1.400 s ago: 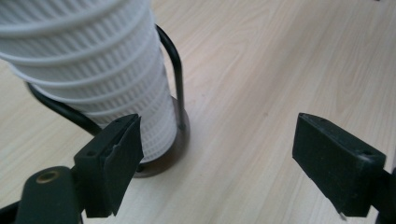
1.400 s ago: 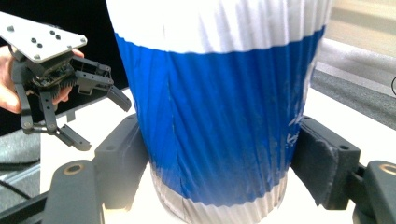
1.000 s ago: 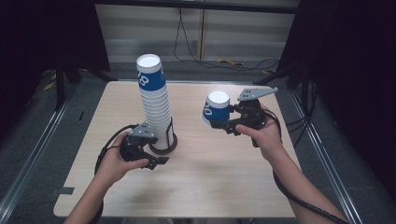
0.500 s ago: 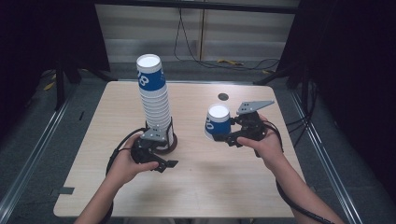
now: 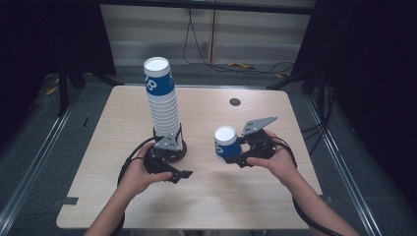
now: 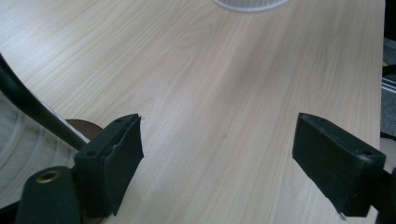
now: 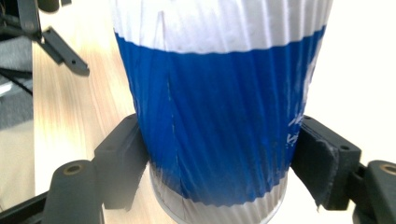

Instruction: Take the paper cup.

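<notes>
A light wood-grain table (image 5: 206, 196) with rounded corners is seen, set on a grey floor (image 5: 39, 142). A tall stack of blue-and-white paper cups (image 5: 162, 103) is stood on a dark round base (image 5: 179, 150) left of centre. A small dark round spot (image 5: 235, 102) is seen near the far edge.

A recording lab is suggested: a bare wooden table (image 5: 206, 196) is ringed by black curtains (image 5: 44, 39), cables (image 5: 196, 44) are trailed beyond its far edge, and metal rails (image 5: 29, 162) are laid along the grey floor.
</notes>
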